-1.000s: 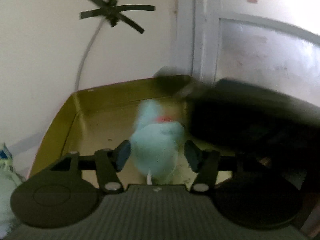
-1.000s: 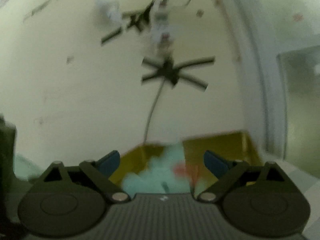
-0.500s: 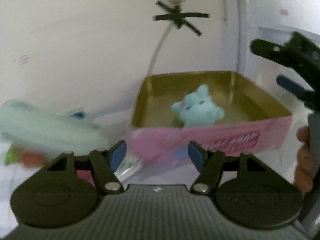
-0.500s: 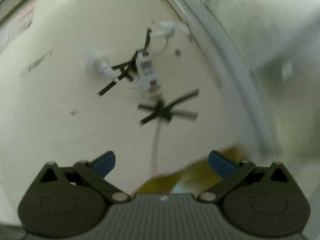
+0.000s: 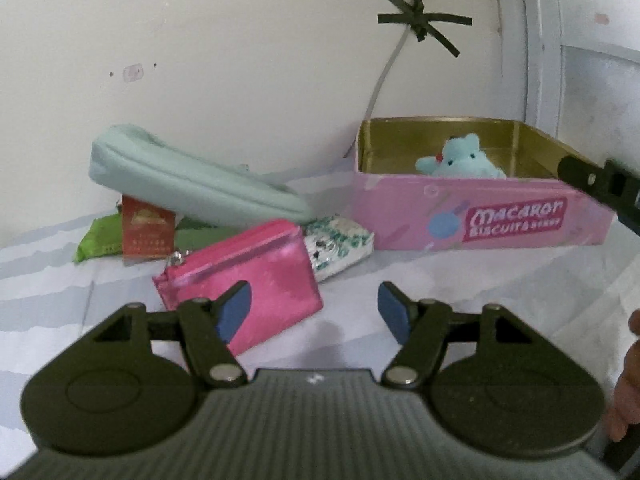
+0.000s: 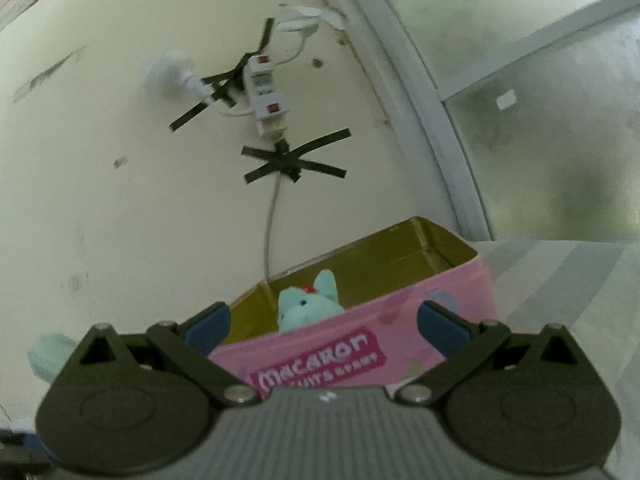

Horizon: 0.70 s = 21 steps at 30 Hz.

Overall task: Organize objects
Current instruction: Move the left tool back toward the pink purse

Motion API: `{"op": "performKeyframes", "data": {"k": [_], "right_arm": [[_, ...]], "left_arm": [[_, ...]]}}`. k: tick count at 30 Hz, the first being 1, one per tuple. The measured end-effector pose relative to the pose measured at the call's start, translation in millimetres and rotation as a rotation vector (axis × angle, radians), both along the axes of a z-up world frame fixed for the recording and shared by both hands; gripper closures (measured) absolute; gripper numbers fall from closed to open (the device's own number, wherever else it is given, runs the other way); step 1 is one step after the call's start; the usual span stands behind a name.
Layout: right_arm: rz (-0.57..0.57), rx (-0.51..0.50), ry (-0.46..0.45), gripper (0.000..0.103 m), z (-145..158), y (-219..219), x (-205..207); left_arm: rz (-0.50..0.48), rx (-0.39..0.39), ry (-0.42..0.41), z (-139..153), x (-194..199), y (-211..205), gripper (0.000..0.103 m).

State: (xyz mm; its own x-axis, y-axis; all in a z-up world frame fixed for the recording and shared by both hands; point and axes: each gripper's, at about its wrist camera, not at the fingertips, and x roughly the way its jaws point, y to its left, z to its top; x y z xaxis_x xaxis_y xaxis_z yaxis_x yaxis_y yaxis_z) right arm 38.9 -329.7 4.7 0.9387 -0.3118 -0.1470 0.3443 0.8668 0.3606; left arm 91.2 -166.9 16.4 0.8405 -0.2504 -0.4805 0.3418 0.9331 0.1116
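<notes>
A pink "Macaron" tin box (image 5: 480, 220) with a gold inside stands at the right against the wall; a light blue plush toy (image 5: 460, 160) lies in it. Left of it lie a shiny pink zip pouch (image 5: 248, 276), a mint green pencil case (image 5: 192, 188), a red packet (image 5: 148, 228), a green packet (image 5: 100, 236) and a silver-green packet (image 5: 340, 248). My left gripper (image 5: 314, 312) is open and empty, low over the surface just right of the pink pouch. My right gripper (image 6: 324, 324) is open and empty, in front of the box (image 6: 360, 344) with the plush (image 6: 308, 304) showing.
The objects lie on a white and grey striped cloth (image 5: 440, 280). A cable and power strip (image 6: 266, 96) are taped to the wall above the box. A white door frame (image 6: 420, 100) stands at the right. Part of the right gripper (image 5: 600, 184) shows at the left view's right edge.
My left gripper let go of the blue plush in the box, then pulled back and swung left toward the pink pouch. My right gripper drew back and tilted down onto the box.
</notes>
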Motion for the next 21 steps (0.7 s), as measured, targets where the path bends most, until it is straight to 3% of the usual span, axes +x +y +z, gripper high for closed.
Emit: {"op": "performKeyframes", "data": {"k": [6,12,21], "right_arm": [[0.030,-0.057,0.019,0.000,1,9,3],[0.043,-0.010,0.035,0.000,0,2,4],[0.046,0.020,0.037,0.000,0,1,3]], "left_arm": [[0.032,0.036,-0.010,-13,4,-1,0.030],[0.047,0.074,-0.003,-17,1,-6,0.027],[0.054,0.070,0.014,-19,2,-8,0.025]]}}
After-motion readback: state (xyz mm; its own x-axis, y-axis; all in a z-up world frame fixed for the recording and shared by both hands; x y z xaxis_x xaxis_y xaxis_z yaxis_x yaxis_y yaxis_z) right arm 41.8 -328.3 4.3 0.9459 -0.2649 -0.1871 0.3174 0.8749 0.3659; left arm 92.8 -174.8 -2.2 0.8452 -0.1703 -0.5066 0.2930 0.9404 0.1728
